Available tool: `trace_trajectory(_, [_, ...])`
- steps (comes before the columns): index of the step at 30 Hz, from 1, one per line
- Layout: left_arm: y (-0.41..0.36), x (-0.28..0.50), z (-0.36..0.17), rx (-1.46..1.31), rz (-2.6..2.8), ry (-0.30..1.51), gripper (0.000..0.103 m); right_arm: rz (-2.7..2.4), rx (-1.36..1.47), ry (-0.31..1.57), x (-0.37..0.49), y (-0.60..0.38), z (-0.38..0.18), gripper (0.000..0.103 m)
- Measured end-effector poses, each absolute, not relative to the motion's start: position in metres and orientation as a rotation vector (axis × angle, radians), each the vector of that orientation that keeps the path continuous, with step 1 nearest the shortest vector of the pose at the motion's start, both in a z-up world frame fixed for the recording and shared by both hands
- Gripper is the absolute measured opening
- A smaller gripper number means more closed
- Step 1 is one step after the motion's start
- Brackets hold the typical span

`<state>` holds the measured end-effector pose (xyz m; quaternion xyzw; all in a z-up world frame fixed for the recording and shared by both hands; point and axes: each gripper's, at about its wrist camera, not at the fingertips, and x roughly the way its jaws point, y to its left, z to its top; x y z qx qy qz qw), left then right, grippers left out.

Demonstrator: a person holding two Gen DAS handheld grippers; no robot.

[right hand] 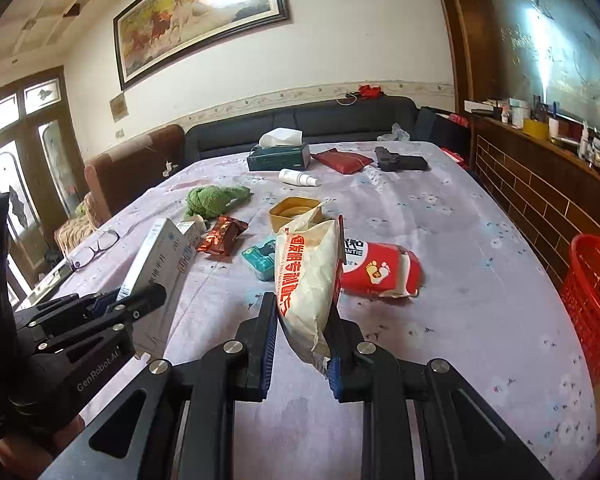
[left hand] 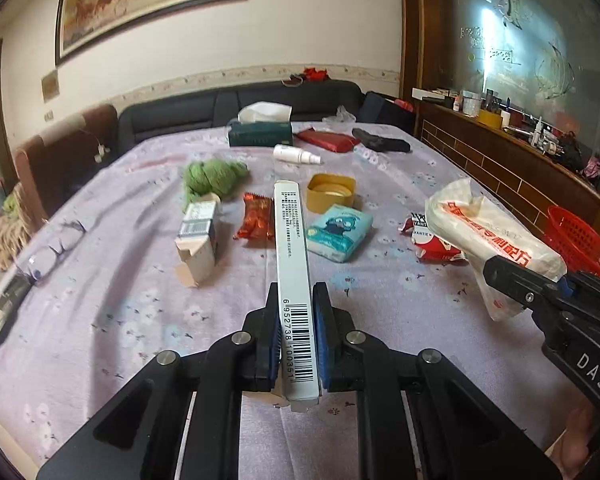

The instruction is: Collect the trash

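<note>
Nearest the left wrist lens, the left gripper [left hand: 296, 320] is clamped tight on a long white carton [left hand: 292, 264] with a barcode; its blue pads press both long sides, and the carton runs toward twelve o'clock above the floral tablecloth [left hand: 140, 320]. Its near end sits between the jaws, and the small print on top is too fine to read.

In the right wrist view, the right gripper [right hand: 304, 332] pinches the lower part of a cream plastic wrapper [right hand: 306, 268] with red lettering, jaws nearly together around it. The wrapper stands up and hides part of the yellow lid [right hand: 294, 208] and the teal tissue pack [right hand: 260, 258] behind it.

On the cloth at about one o'clock of the right gripper lies a red-and-white packet [right hand: 384, 270], its left end covered by the wrapper. At eleven o'clock lie a reddish foil snack packet [right hand: 224, 236] and a green plush toy [right hand: 212, 200]. An opened small white box [left hand: 198, 240] stands at ten o'clock of the left gripper.

The red mesh basket [right hand: 592, 304] sits at three o'clock, cut off by the frame edge. Eyeglasses [right hand: 94, 248] lie near the table's left rim.
</note>
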<state>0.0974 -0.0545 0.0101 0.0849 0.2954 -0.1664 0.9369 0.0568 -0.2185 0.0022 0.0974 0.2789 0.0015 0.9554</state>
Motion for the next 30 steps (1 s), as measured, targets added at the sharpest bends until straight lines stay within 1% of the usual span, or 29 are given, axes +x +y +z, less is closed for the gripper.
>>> trace_trajectory(8, [-0.066,0.076,0.021,0.239,-0.315,0.525,0.014,-0.001,0.21,0.549,0.043,-0.221,0.009,0.023])
trace_trajectory(30, [-0.068,0.054,0.031,0.263,-0.312,0.486,0.014,0.004,0.221,0.523,0.025,-0.221,0.022,0.023])
